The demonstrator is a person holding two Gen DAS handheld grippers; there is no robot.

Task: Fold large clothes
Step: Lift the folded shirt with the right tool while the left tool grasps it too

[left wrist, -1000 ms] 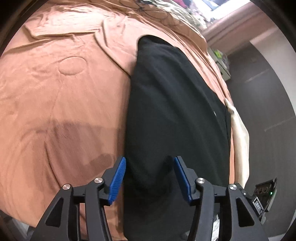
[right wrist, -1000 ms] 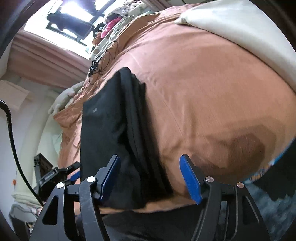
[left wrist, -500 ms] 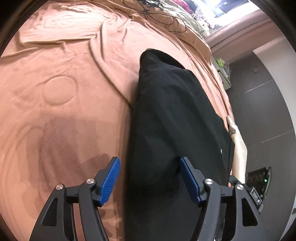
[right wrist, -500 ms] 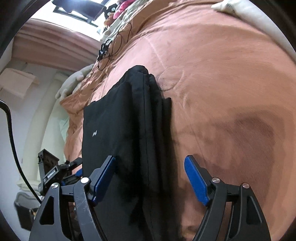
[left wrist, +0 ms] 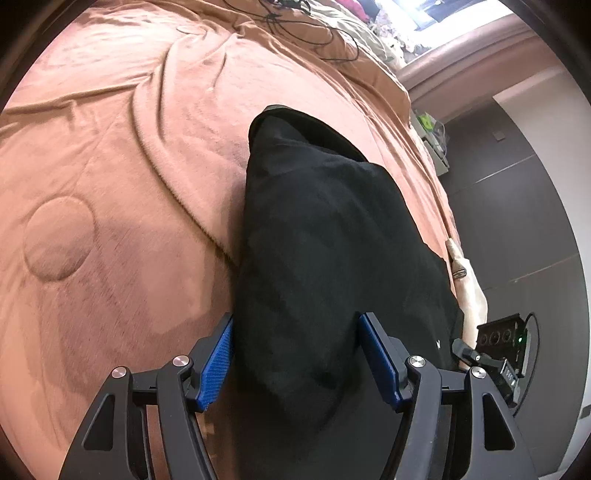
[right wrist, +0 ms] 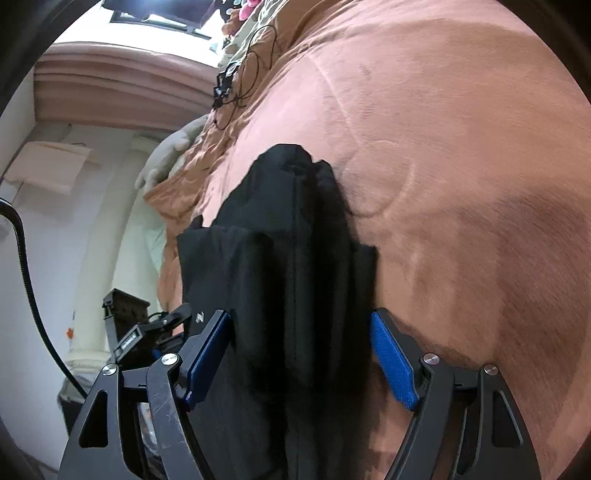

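Bed cover: a rust-brown blanket [left wrist: 122, 192] spreads over the bed, creased toward 11 o'clock in the left wrist view, with a round stitched ring [left wrist: 57, 238] at 9 o'clock.
Garment: a black folded garment [left wrist: 325, 251] lies on the blanket as a long narrow strip running from 6 o'clock up toward 12 o'clock; in the right wrist view [right wrist: 291, 258] its stacked layers and a seam show along the middle.
Left gripper: the left gripper [left wrist: 295, 360] sits at 6 o'clock with its jaws spread wide, the blue pads [left wrist: 216, 367] flanking the near end of the garment; the fabric lies between them, not pinched.
Right gripper: the right gripper [right wrist: 301, 363] likewise sits at 6 o'clock, jaws parted, blue pads [right wrist: 393, 365] on either side of the garment's thick folded edge, nothing clamped.
Far end: black cables [left wrist: 306, 27] lie on the blanket at 12 o'clock.
Other hand: the person's hand [left wrist: 469, 291], with a ring, shows at 3 o'clock in the left wrist view, just beside the garment's edge.
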